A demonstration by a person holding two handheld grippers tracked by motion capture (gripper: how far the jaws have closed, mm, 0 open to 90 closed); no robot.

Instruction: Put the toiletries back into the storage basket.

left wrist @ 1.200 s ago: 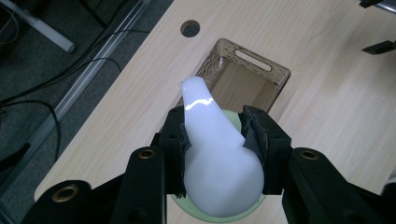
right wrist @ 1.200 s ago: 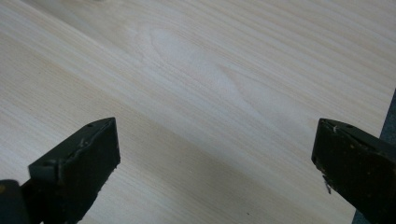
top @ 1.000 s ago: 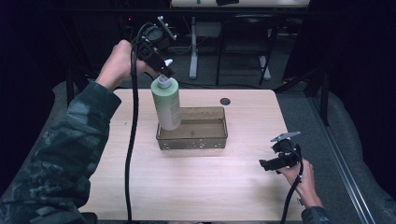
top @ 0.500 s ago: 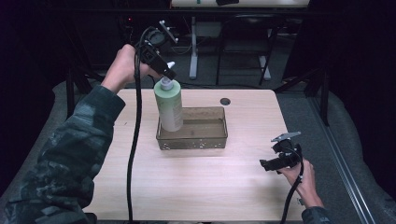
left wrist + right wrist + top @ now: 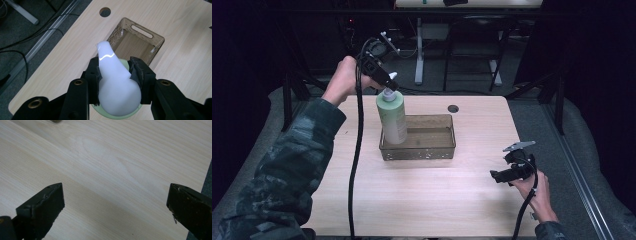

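The left gripper point(image 5: 388, 85) is clamping the white pump top of the green bottle point(image 5: 393, 117), which is standing upright in the left end of the brown basket point(image 5: 432, 150) at the table's point(image 5: 422, 200) middle. The right gripper point(image 5: 504, 172) is resting near the table's right edge, jaws standing wide apart and holding nothing.

Bottle point(image 5: 392, 117) upright in basket's point(image 5: 432, 150) left end

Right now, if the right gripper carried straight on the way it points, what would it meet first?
Most likely the bare wooden table. In its own view the right gripper has open fingers angled down at plain wood with nothing between. In the high view the basket sits farther off; depth is uncertain.
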